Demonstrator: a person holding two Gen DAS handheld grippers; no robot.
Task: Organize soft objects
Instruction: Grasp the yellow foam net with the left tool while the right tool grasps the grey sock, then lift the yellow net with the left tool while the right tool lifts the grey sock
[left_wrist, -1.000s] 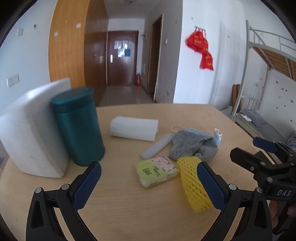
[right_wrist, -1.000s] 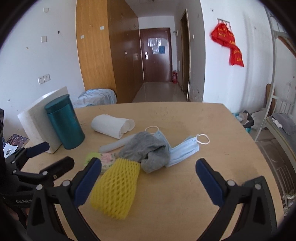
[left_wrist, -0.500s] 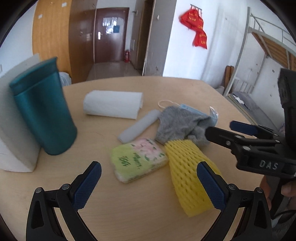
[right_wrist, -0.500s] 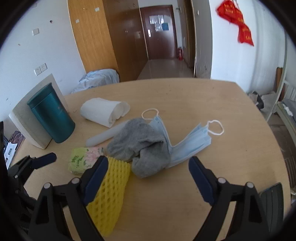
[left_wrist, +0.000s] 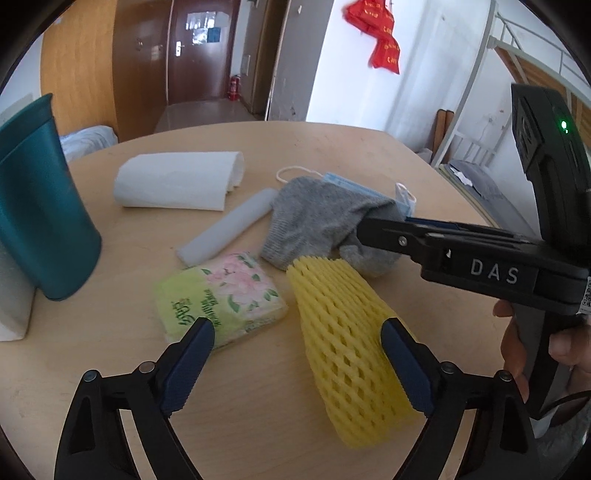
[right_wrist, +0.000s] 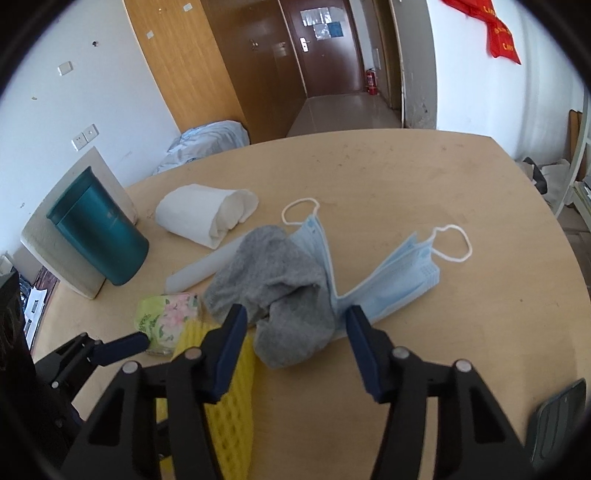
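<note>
A grey sock (left_wrist: 325, 218) (right_wrist: 280, 280) lies bunched on a blue face mask (right_wrist: 391, 291) (left_wrist: 351, 184) at the table's middle. A yellow foam net sleeve (left_wrist: 347, 343) (right_wrist: 225, 402), a green flowered tissue pack (left_wrist: 218, 295) (right_wrist: 166, 317), a white foam stick (left_wrist: 229, 229) (right_wrist: 199, 269) and a white paper roll (left_wrist: 181, 181) (right_wrist: 207, 214) lie around them. My left gripper (left_wrist: 297, 362) is open, its jaws astride the tissue pack's near corner and the net sleeve. My right gripper (right_wrist: 293, 347) is open, its jaws either side of the sock's near end.
A teal canister (left_wrist: 37, 206) (right_wrist: 99, 229) stands at the left against a white foam block (right_wrist: 59, 251). The wooden table (right_wrist: 424, 177) is round-edged. A dark object (right_wrist: 557, 417) lies at the table's near right edge. A metal bunk bed (left_wrist: 517, 74) stands to the right.
Both grippers have moved forward and down toward the pile. The right gripper's jaws have narrowed and now flank the grey sock. The left gripper now straddles the tissue pack and net sleeve.
</note>
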